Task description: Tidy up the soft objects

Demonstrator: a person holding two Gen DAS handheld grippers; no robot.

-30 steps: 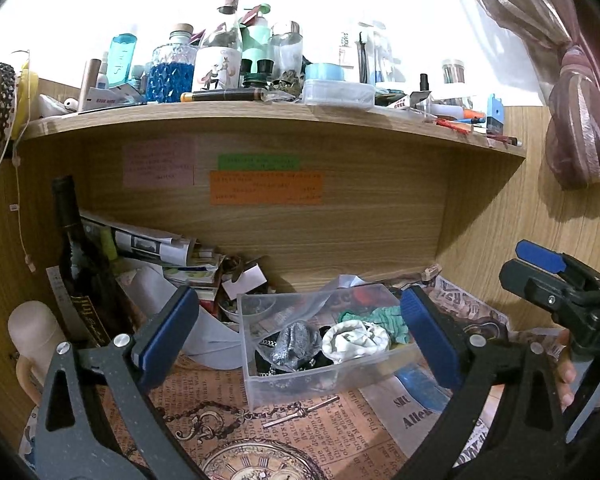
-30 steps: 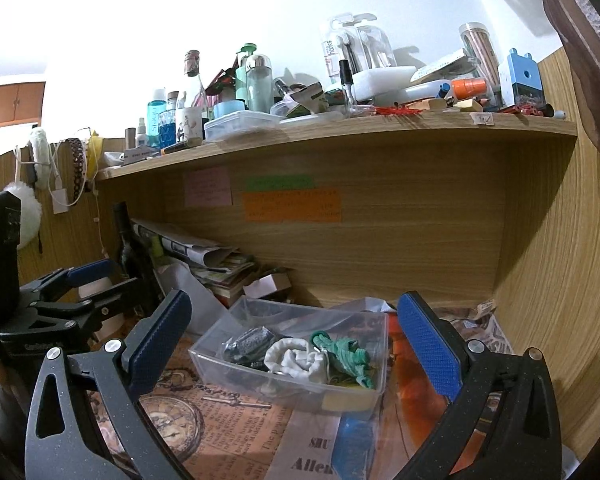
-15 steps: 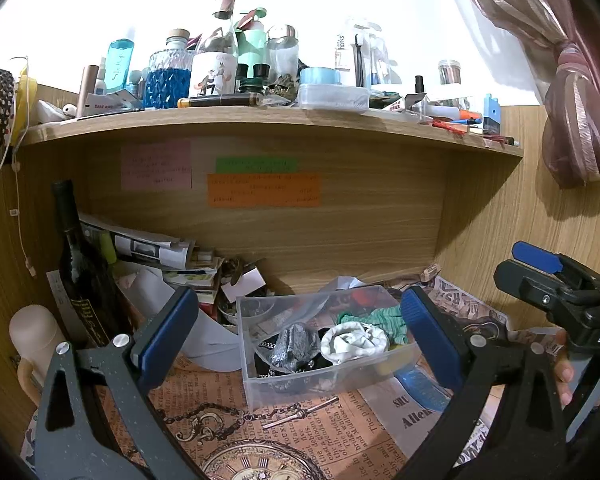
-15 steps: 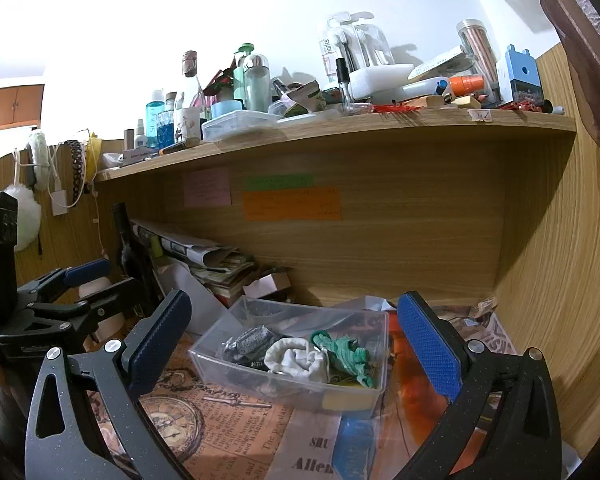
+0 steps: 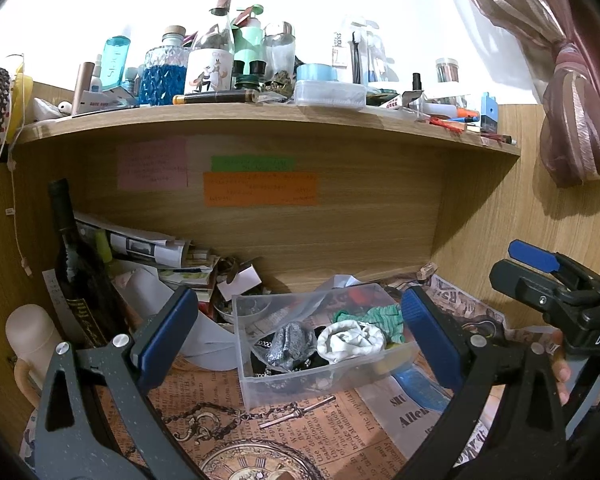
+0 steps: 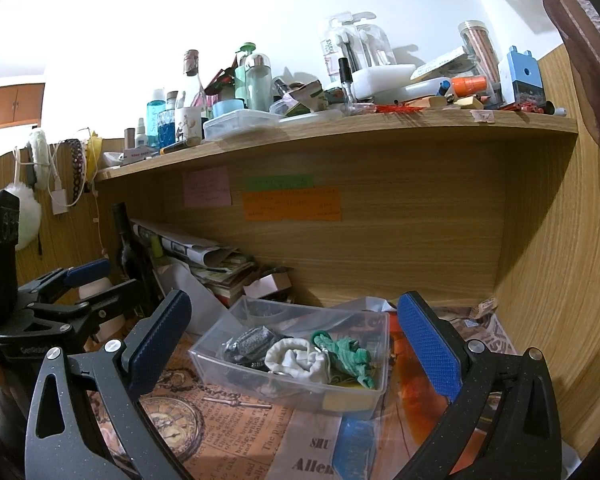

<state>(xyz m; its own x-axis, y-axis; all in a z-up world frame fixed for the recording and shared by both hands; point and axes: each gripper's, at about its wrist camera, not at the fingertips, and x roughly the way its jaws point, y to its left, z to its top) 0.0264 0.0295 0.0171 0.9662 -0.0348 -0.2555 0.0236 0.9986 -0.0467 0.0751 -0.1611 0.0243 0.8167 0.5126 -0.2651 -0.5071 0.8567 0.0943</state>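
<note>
A clear plastic bin [image 5: 324, 364] is seen on the printed paper covering [image 5: 220, 396] of the desk, under the wooden shelf [image 5: 260, 116]. Three soft objects are held in it: a grey bundle [image 5: 292, 344] to the left, a white rolled cloth [image 5: 352, 338] in the middle, and a green knitted piece [image 5: 380, 318] to the right, each touching its neighbour. What lies dark beneath them cannot be made out through the plastic; it is perhaps a chain or another cloth.

The left gripper [image 5: 300, 336] is held wide apart with nothing between its pads, and the bin is framed between them from the near side. The right gripper [image 6: 296, 340] is likewise spread wide and empty, and is kept short of the bin, facing it from the front right.

The step in hand is judged to be a reach into the bin for one soft item. The white rolled cloth [image 6: 296, 360] is best approached from above, since it sits highest and is least tangled. The fingers should be lowered inside the bin walls, not over the rim [image 6: 284, 384], so that the light bin is not dragged or tipped. The opening should be narrowed before descent, so that only one item is pinched. The green knitted piece [image 6: 344, 354] lies against the cloth and may be lifted with it, so a slow rise is advised. The bin can be steadied by the other gripper if it slides.
</note>
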